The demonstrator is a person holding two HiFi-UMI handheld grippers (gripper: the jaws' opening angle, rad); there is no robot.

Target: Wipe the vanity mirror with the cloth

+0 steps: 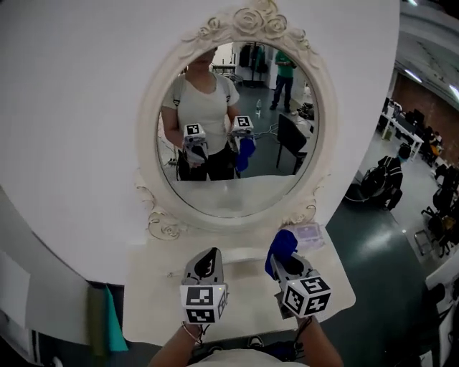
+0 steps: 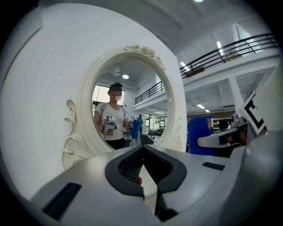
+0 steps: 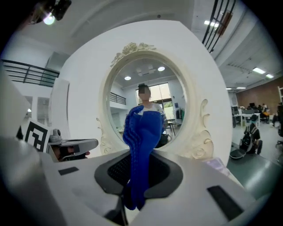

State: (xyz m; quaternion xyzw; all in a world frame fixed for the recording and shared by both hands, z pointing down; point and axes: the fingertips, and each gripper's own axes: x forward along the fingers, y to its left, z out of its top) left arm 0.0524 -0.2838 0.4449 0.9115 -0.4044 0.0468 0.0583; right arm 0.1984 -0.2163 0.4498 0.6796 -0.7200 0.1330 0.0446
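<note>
The blue cloth is shown as soft, matt fabric with a ribbed weave. The vanity mirror is glazed glossy and reflective; its carved frame is finished in smooth cream gloss. The left gripper is cased in matt grey plastic.

Left gripper jaws together and empty, oval vanity mirror ahead, blue cloth at right
</note>
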